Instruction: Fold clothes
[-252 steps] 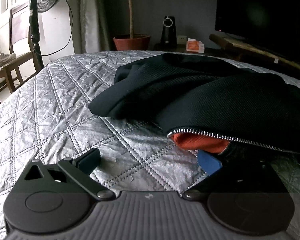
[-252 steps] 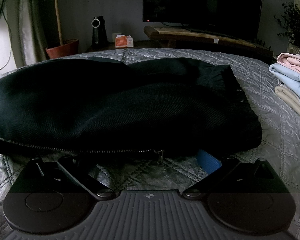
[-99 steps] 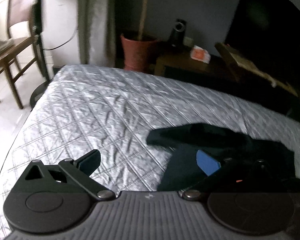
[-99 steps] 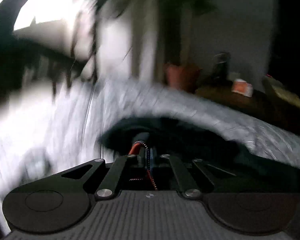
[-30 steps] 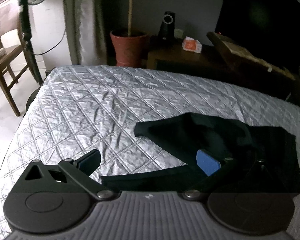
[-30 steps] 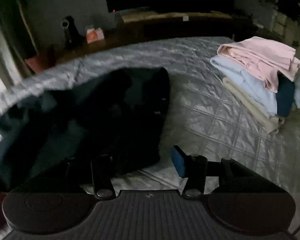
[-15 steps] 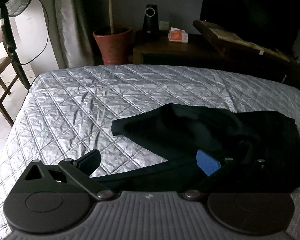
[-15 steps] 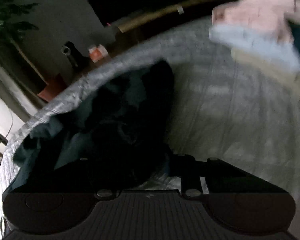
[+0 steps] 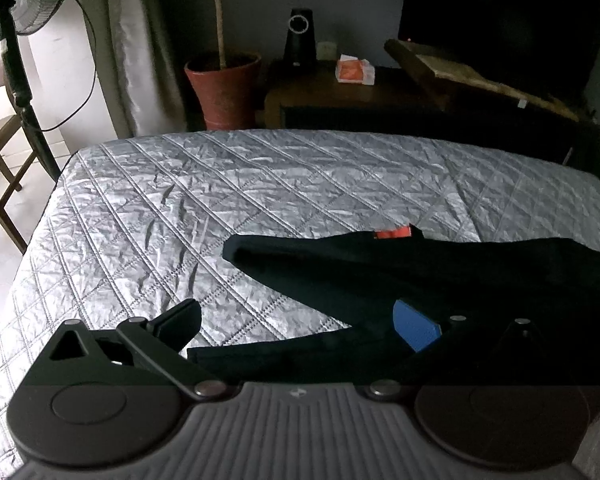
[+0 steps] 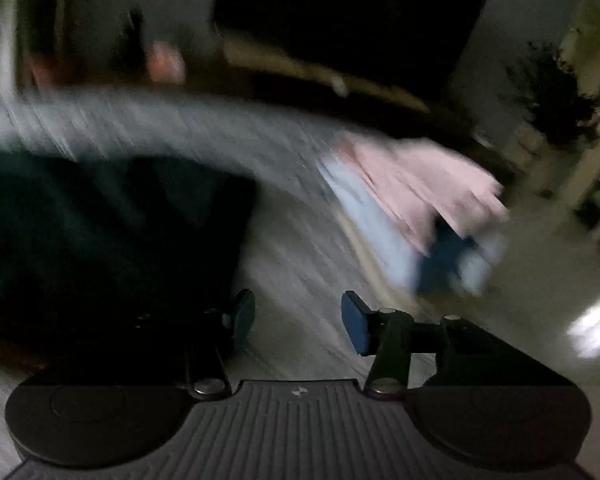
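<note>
A black jacket [image 9: 440, 280] lies on the silver quilted bed [image 9: 220, 208], a sleeve pointing left and a scrap of orange lining [image 9: 392, 233] showing at its far edge. My left gripper [image 9: 300, 322] is open above the jacket's near edge, with nothing between its fingers. In the blurred right wrist view the jacket [image 10: 108, 232] is at the left. My right gripper [image 10: 298, 318] is open and empty, above the bed beside the jacket's right edge.
A stack of folded clothes [image 10: 412, 192], pink on top of pale blue, sits on the bed's right side. Beyond the bed are a terracotta plant pot [image 9: 222, 88], a dark wooden cabinet [image 9: 340, 100], a TV [image 9: 500, 20], and a fan [image 9: 16, 20] and chair at the left.
The right gripper has let go of the jacket, opened and swung right toward the folded stack. The left view has shifted slightly; the jacket now lies flatter with orange lining showing.
</note>
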{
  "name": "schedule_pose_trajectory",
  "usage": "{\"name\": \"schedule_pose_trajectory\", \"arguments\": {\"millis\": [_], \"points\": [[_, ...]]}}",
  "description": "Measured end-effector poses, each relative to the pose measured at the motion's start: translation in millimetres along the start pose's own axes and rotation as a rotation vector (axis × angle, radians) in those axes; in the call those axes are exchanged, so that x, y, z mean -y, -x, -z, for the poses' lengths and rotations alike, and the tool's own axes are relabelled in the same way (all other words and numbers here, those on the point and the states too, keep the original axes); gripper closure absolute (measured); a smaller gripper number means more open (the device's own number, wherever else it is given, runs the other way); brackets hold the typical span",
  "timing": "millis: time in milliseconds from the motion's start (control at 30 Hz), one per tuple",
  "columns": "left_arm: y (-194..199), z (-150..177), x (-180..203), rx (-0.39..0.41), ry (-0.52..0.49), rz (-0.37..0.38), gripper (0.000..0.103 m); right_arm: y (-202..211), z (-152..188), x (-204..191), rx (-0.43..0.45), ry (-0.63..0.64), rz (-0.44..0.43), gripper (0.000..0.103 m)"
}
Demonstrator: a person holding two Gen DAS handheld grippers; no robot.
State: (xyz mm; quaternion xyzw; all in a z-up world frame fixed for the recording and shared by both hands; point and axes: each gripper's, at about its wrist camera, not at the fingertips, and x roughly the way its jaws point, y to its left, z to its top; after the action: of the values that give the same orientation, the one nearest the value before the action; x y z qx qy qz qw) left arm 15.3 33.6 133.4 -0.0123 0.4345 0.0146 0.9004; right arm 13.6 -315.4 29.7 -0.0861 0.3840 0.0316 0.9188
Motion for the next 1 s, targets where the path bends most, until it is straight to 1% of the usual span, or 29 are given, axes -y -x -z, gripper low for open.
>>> {"name": "schedule_pose_trajectory", "arguments": {"millis": [33, 67, 133, 200, 267, 300, 333, 367, 400, 467, 567, 633, 667, 733, 833, 933, 1000], "points": [[0.6, -0.1, -1.7, 0.002, 0.004, -0.002, 0.001, 1.1, -8.6, -4.0, 0.027, -0.016, -0.054, 0.041], [0.5, -0.2, -3.6, 0.002, 0.010, -0.005, 0.001, -2.7, -18.2, -15.2, 0.036, 0.002, -0.103, 0.041], [0.2, -0.4, -7.2, 0.001, 0.022, -0.011, 0.001, -14.6, -38.5, -48.3, 0.035, 0.087, -0.209, 0.041], [-0.1, -0.9, -10.7, 0.000, 0.035, -0.017, 0.001, -17.9, -52.2, -85.2, 0.040, 0.186, -0.315, 0.040], [1.0, -2.2, -13.8, 0.004, 0.046, -0.019, 0.001, -17.5, -63.9, -120.4, 0.060, 0.281, -0.404, 0.031], [1.7, -2.7, -16.2, 0.008, 0.053, -0.023, 0.001, -17.8, -69.0, -132.7, 0.072, 0.310, -0.431, 0.028], [2.5, -3.1, -18.6, 0.012, 0.061, -0.027, 0.001, -18.8, -74.9, -144.9, 0.089, 0.334, -0.443, 0.023], [3.2, -3.5, -21.1, 0.016, 0.068, -0.031, 0.001, -23.8, -83.1, -155.9, 0.102, 0.350, -0.444, 0.022], [4.0, -3.9, -23.5, 0.020, 0.075, -0.035, 0.001, -30.6, -92.3, -166.3, 0.112, 0.363, -0.442, 0.022], [6.4, -4.5, -33.4, 0.032, 0.097, -0.073, 0.001, -47.2, -119.9, -181.6, 0.121, 0.352, -0.462, 0.025], [10.2, -6.9, -54.1, 0.050, 0.161, -0.139, 0.001, -62.4, -156.9, -215.8, 0.159, 0.383, -0.531, 0.025], [12.8, -8.5, -67.8, 0.063, 0.204, -0.184, 0.001, -70.8, -171.7, -251.0, 0.178, 0.459, -0.566, 0.025], [14.0, -9.4, -74.7, 0.069, 0.225, -0.206, 0.001, -74.6, -174.7, -267.8, 0.175, 0.499, -0.585, 0.025], [14.1, -8.9, -84.2, 0.066, 0.266, -0.209, 0.001, -83.6, -175.5, -301.5, 0.145, 0.575, -0.631, 0.025], [15.8, -7.4, -91.0, 0.065, 0.273, -0.219, 0.001, -95.0, -172.5, -350.9, 0.117, 0.681, -0.678, 0.025], [20.4, -4.9, -96.8, 0.069, 0.286, -0.230, 0.001, -106.5, -174.4, -390.1, 0.099, 0.711, -0.706, 0.024], [21.5, -4.0, -103.0, 0.064, 0.309, -0.229, 0.001, -119.1, -176.2, -409.1, 0.050, 0.710, -0.712, 0.024]]}}
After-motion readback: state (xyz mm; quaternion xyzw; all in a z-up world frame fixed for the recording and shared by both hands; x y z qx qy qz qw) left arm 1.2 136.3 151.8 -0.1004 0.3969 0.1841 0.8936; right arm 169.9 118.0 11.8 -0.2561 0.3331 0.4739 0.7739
